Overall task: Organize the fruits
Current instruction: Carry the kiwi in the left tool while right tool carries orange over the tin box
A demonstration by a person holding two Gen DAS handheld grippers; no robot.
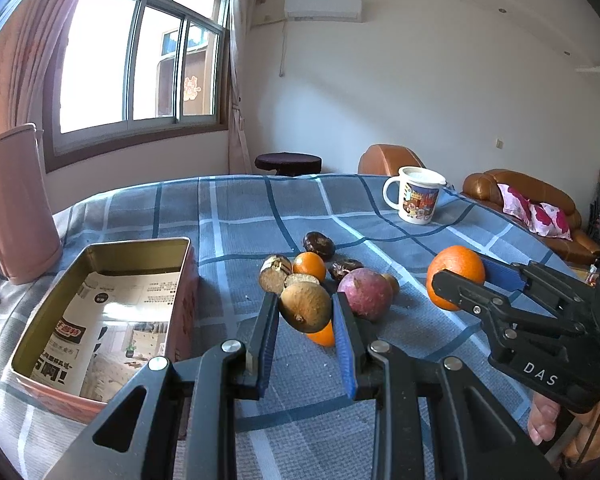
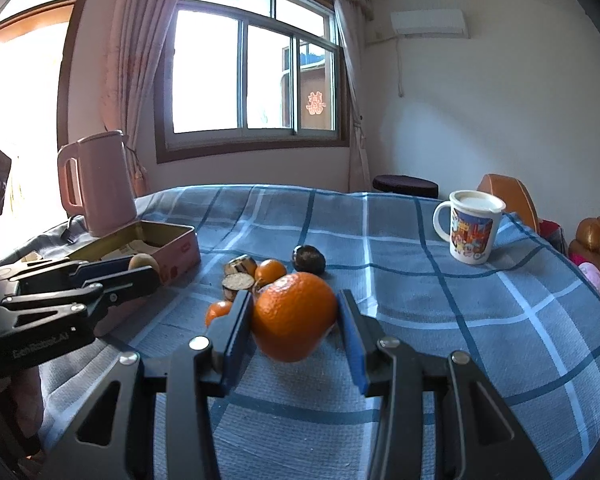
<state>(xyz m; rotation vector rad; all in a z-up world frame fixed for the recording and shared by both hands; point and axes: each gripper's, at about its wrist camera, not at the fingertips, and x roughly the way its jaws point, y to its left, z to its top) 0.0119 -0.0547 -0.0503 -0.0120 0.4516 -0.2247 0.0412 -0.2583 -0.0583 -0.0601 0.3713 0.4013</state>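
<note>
Fruit sits pinched in both tools. Seen from the left wrist, the left gripper has its blue pads pressed against a brown kiwi, which is held clear of the checked tablecloth. Just beyond and below the kiwi a small orange peeks out. Ahead of the fingertips lies a cluster: a purple passion fruit, a second small orange, two cut brown pieces, and two dark wrinkled fruits. To the left of this tool stands an open tin box lined with printed paper, and a pink kettle beyond it. To the right, the right gripper clamps a large orange. Far ahead on the right stands a cartoon mug.

From the right wrist, the right gripper grips the large orange between its fingers, lifted off the cloth. Ahead of its tips lie the cut pieces, a small orange and a dark fruit; another small orange sits beside its left finger. Off to the left, the left gripper holds the kiwi in front of the tin box.
</note>
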